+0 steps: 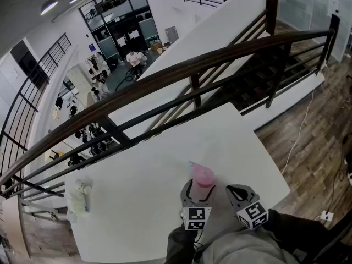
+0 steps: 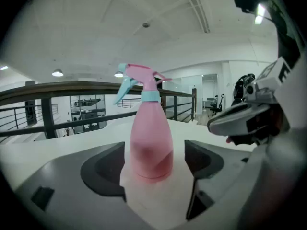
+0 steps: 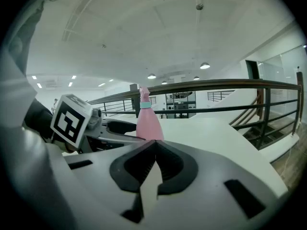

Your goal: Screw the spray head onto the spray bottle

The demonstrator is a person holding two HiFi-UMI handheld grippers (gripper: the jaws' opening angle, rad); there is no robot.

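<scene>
Here pink spray bottle [image 2: 148, 143] upright, spray head [image 2: 141, 78] on.

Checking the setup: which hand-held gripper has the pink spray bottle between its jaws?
The left hand-held gripper: its jaws stand wide apart on either side of the spray bottle. The right hand-held gripper is shut and empty, off to one side.

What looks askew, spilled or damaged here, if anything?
Nothing stands out. The spray bottle stands upright on the table with its spray head on straight, no spill visible. The left gripper is open around it; the right gripper is shut, empty. A pale bundle at the table's left is too small to identify.
</scene>
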